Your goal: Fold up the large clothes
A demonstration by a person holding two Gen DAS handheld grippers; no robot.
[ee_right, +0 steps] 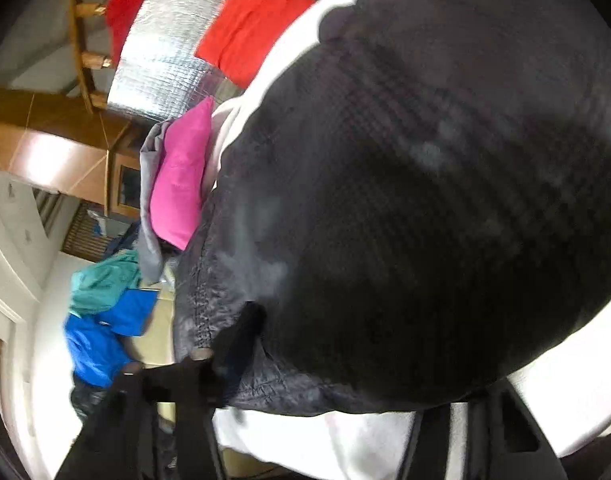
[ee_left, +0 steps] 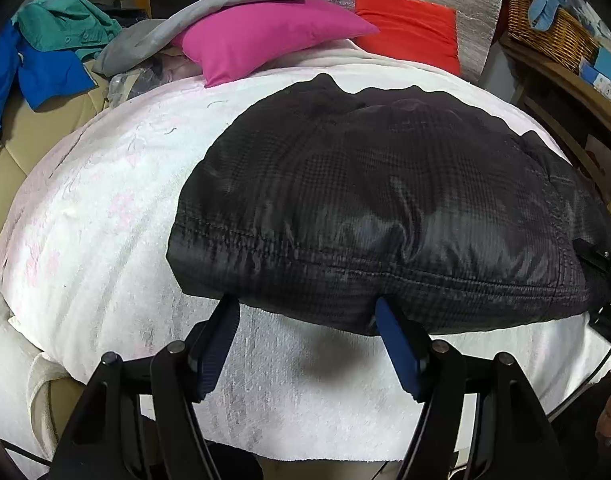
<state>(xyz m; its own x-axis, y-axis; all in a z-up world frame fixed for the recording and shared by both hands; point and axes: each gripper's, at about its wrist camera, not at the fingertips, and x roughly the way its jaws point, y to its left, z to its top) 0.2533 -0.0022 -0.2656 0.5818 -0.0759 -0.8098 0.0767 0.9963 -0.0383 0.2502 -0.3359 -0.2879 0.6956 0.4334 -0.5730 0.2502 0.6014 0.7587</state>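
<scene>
Black jacket (ee_left: 385, 208) folded on the white towel (ee_left: 105, 220), both tongs at its near hem.
Left tongs (ee_left: 307, 312) spread wide, tips touching the hem, nothing pinched. Right tongs (ee_right: 345, 380) blurry, far finger hidden under fabric, can't tell grip. Pink pillow (ee_left: 261, 36) w/ grey cloth behind.

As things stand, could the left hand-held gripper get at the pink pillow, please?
Probably not directly: the left hand-held gripper is open at the near hem of the black jacket, which lies between it and the pink pillow.
</scene>
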